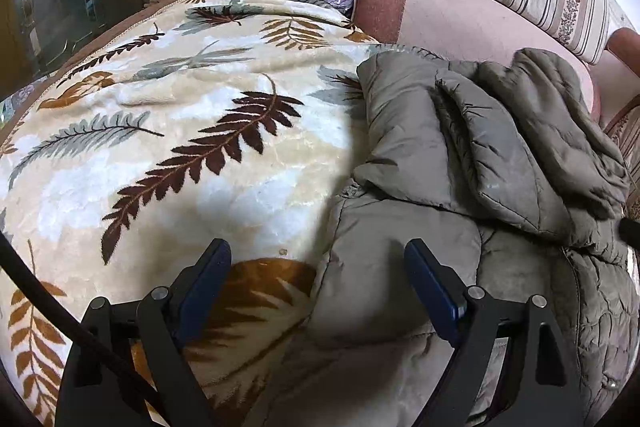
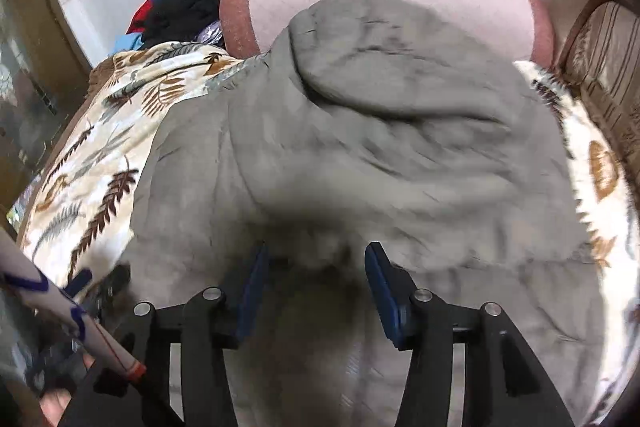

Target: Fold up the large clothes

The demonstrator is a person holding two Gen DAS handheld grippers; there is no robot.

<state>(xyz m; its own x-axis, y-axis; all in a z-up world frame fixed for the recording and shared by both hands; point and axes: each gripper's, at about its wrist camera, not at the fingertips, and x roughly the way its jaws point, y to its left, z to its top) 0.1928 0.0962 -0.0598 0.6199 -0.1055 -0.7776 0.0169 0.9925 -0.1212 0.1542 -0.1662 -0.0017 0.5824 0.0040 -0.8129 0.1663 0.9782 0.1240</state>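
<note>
With both grippers parted and empty, left gripper (image 1: pixel 316 259) wide, right gripper (image 2: pixel 316 259) narrower: nip quilted jacket (image 1: pixel 460 155) hem just ahead, then fold away.

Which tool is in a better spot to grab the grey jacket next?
Probably the left tool: it is open, with the jacket's edge lying between its fingers on the blanket. The right tool is open over the jacket's flat middle.
</note>
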